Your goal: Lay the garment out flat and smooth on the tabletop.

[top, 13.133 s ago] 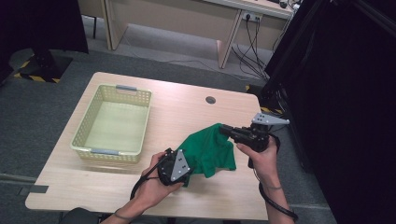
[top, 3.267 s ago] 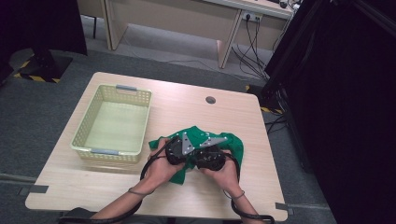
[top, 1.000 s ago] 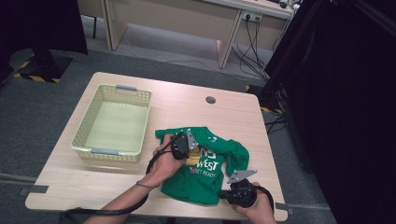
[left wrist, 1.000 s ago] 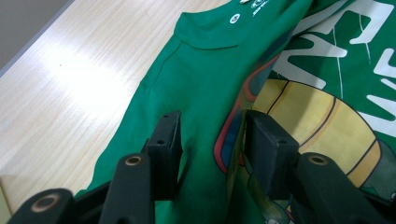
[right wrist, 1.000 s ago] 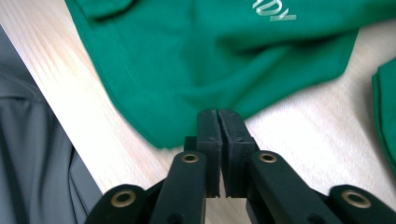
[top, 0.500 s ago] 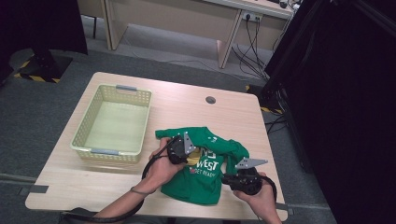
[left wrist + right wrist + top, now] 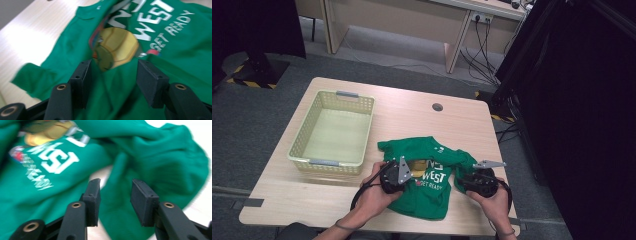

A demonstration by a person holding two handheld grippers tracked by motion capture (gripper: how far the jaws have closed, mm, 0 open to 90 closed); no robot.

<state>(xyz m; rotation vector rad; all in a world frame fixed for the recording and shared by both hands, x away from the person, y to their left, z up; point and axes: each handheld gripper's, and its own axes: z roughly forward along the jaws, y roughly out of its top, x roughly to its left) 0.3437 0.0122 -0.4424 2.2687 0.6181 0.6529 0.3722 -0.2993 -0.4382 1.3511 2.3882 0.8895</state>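
Beside basket: shirt near edge

A small green cotton T-shirt lies spread front-up on the pale wooden counter, near its front edge and just right of the basket's near corner. White lettering and a yellow round print mark its chest. The body lies fairly flat with the hem toward the person; one sleeve on the right is bunched and folded over, the other lies flat.
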